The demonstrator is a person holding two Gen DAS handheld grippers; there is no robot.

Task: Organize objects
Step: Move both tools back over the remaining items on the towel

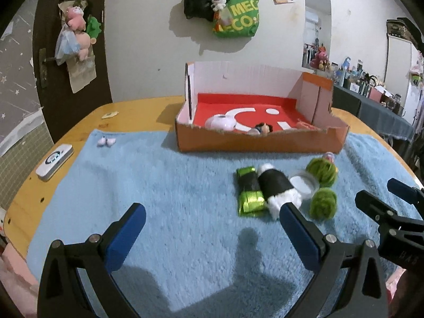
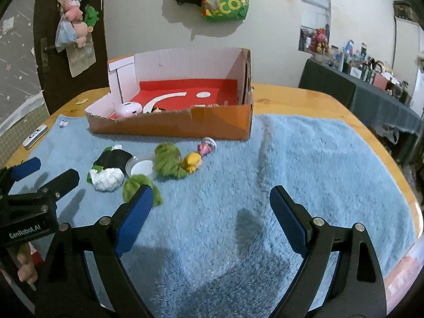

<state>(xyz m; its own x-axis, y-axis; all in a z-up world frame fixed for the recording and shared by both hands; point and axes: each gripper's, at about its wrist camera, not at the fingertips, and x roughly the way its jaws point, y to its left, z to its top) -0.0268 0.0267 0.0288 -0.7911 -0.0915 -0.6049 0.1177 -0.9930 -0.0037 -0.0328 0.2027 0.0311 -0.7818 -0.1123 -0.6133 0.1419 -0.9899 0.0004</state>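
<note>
Blue towel (image 1: 159, 185): two green pompoms (image 1: 323, 202), one box (image 1: 259, 137).

Toys (image 1: 275, 188) on towel (image 1: 164, 185) — box (image 1: 259, 143) behind

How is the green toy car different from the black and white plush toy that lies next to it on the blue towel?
The green toy car is shiny and hard-looking, while the black and white plush toy is soft and furry. The car is metallic green with a dark middle; the plush is black in the middle with white ends. In the left wrist view the car looks a little shorter than the plush. Both lie side by side on the blue towel, outside the cardboard box.
</note>
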